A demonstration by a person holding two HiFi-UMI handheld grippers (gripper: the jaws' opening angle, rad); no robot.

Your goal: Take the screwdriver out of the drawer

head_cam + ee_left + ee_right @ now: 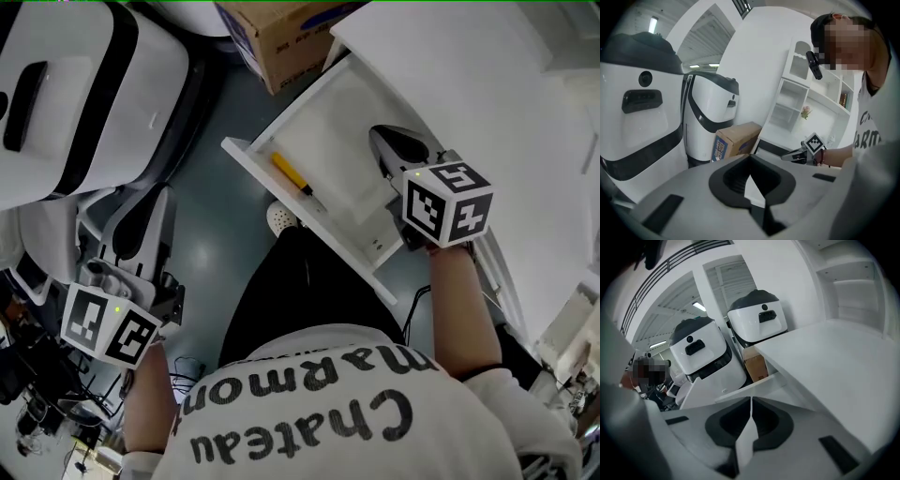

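A screwdriver [293,175] with a yellow handle lies inside the open white drawer [309,221], near its front panel. My right gripper [379,136] hovers over the drawer's right side, to the right of the screwdriver and apart from it, with its jaws shut and nothing in them. In the right gripper view its closed tips [751,400] point past the drawer's edge [740,391]. My left gripper [97,271] is low at the left, away from the drawer, also shut and empty [750,157]. The left gripper view shows the right gripper [793,156] from the side.
A cardboard box [281,37] stands on the floor behind the drawer. Large white-and-black machines [84,84] fill the left. The white cabinet top [487,94] runs along the right. The person's dark trousers and shoe [281,217] are in front of the drawer.
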